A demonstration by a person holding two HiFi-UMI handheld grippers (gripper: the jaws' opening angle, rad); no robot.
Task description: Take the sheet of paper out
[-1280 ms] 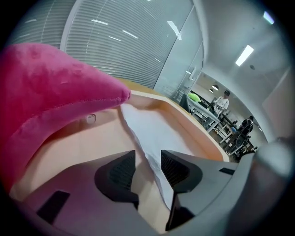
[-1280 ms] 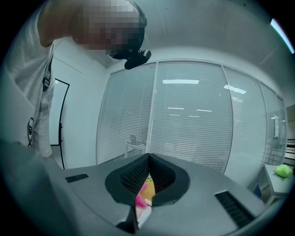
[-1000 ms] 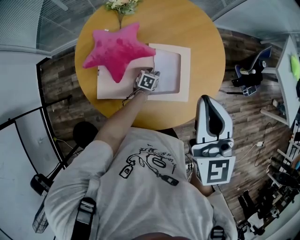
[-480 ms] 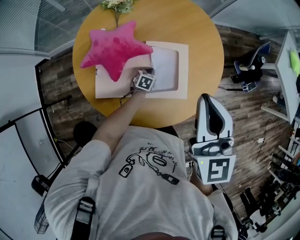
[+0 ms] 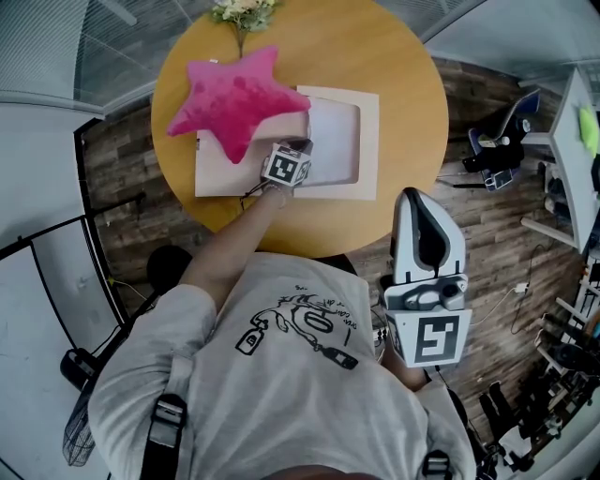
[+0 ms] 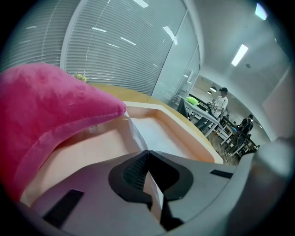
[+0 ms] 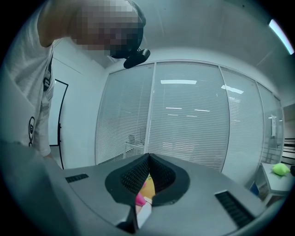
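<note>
A white sheet of paper (image 5: 336, 141) lies inside a pale pink card folder (image 5: 368, 112) on the round wooden table (image 5: 394, 56). A pink star plush (image 5: 234, 98) rests on the folder's left half. My left gripper (image 5: 303, 147) is at the sheet's left edge, shut on it. In the left gripper view the thin sheet (image 6: 134, 134) runs up from the closed left gripper (image 6: 148, 153), beside the plush (image 6: 46, 101). My right gripper (image 5: 419, 199) hovers off the table near my body; the right gripper (image 7: 148, 157) is shut and empty.
A bunch of flowers (image 5: 242, 11) sits at the table's far edge. A black stand base (image 5: 169, 267) is on the wood floor to the left, and office clutter (image 5: 502, 150) to the right. People (image 6: 221, 99) stand far off in the room.
The left gripper has risen slightly at the sheet's edge, pulling that edge up. The right gripper has stayed where it was.
</note>
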